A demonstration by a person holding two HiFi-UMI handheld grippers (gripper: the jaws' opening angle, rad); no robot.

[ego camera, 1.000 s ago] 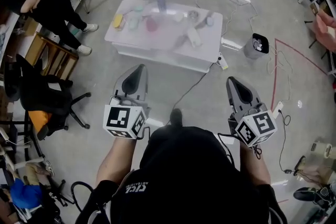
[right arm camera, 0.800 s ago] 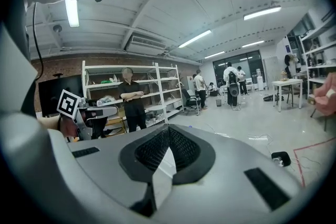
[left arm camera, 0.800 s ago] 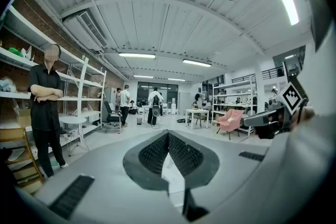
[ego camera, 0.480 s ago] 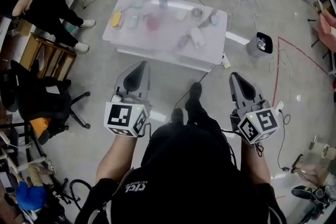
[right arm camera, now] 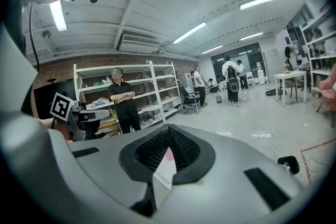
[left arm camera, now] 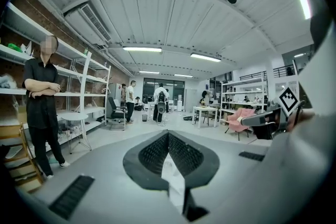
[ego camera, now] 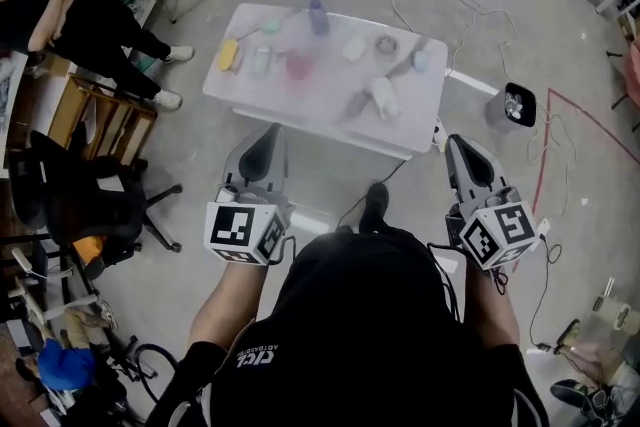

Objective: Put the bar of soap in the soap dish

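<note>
Your left gripper (ego camera: 268, 137) and your right gripper (ego camera: 460, 147) both have their jaws fully together, with nothing between them. Both are just before the near edge of the low white rectangular table (ego camera: 290, 97). Several small things (ego camera: 354, 48) lie on it, too small to tell which is the bar of soap.

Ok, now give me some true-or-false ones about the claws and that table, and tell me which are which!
1. The left claw and the right claw are both shut and empty. True.
2. The claws hang right over the white table. False: the table stands ahead of them, and only floor lies under them.
3. A purplish bottle stands on the table. True.
4. The bin sits on the table. False: it is on the floor, off the table's right end.
</note>
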